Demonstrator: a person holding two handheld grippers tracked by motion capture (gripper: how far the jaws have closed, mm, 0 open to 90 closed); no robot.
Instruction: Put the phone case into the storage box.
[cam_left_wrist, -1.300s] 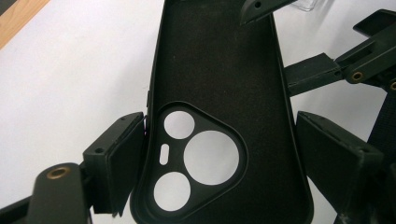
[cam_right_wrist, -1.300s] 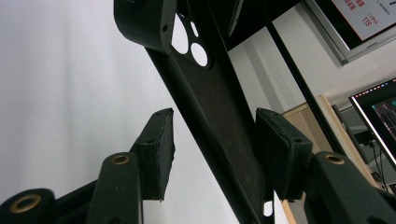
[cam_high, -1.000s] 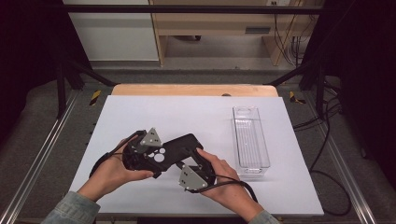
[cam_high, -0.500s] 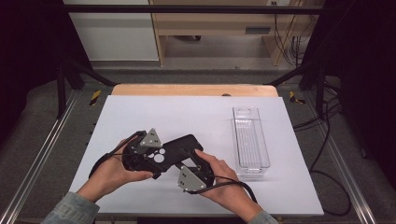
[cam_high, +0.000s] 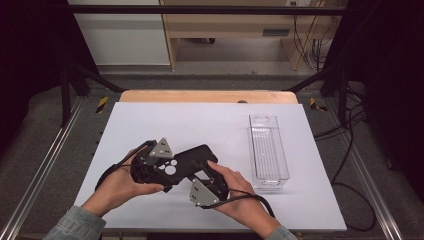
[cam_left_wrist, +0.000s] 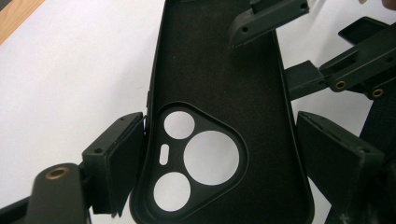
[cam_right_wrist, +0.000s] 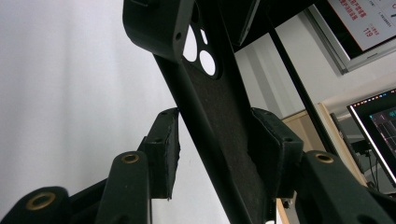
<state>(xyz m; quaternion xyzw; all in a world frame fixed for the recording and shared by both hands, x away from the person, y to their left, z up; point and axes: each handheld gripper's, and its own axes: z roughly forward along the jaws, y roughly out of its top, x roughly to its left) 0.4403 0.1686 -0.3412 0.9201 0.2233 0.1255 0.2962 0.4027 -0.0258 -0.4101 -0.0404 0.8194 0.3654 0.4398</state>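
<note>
the phone case (cam_high: 192, 159) and both tongs have barely shifted, if at all.

Both forearms reach in low over the near edge — left gripper (cam_high: 159, 165) and right gripper (cam_high: 207, 186) meet close together, each with jaws closed onto the case (cam_high: 192, 159) from opposite ends.

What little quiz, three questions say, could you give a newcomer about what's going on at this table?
1. True or false: both grippers have the black phone case between their jaws.
2. Where does the clear plastic bin sit relative to the case? A) to its left B) to its right C) under it
3. Fill in: the cutout at the end of the case by the left gripper has ___ round holes.

Key: 1 true, the left gripper at the cutout end and the right gripper on the plain end. 2 B. 3 three.
</note>
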